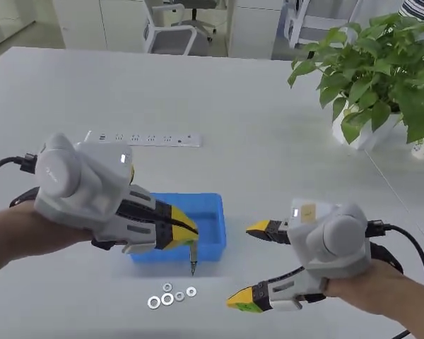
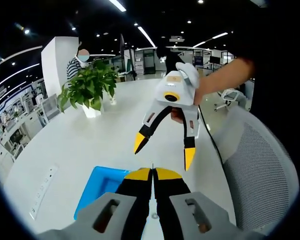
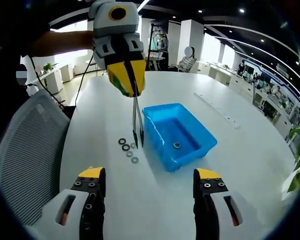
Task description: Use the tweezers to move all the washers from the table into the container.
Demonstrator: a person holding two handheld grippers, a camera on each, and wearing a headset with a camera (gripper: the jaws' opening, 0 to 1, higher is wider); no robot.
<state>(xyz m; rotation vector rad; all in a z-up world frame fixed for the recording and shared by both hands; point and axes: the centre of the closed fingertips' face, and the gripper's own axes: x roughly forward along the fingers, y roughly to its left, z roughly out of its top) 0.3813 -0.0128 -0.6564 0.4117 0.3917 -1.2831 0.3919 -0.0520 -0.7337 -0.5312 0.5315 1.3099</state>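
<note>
**Markings.** A small yellow label on top of the right gripper [image 1: 249,265] is too small to read. The print on the white power strip [image 1: 143,138] is also illegible.

**Surface and room.** The work surface is a large white table [image 1: 268,113] in an open office lit by ceiling light strips. The power strip lies flat towards the far left. A leafy plant [image 1: 374,70] in a white pot stands at the far right. Office chairs [image 1: 171,28] stand beyond the far edge, and a grey mesh chair [image 3: 25,145] stands at the near side.

**Container.** A shallow blue container [image 1: 212,212] sits near the middle of the table. The right gripper view shows one washer [image 3: 176,145] lying on its floor.

**Task items.** A cluster of washers [image 1: 171,295] lies on the table just near of the container, apart from its wall. Five can be counted in the head view.

**Grippers.** The left gripper [image 1: 187,229] has its jaws pressed together, pinching the tweezers [image 1: 193,258]. The tweezers point downward, and their tips are over the gap between the container's near wall and the washers. Whether the tips touch the table cannot be told. The right gripper, to the right of the container, has its jaws spread wide and holds nothing.
</note>
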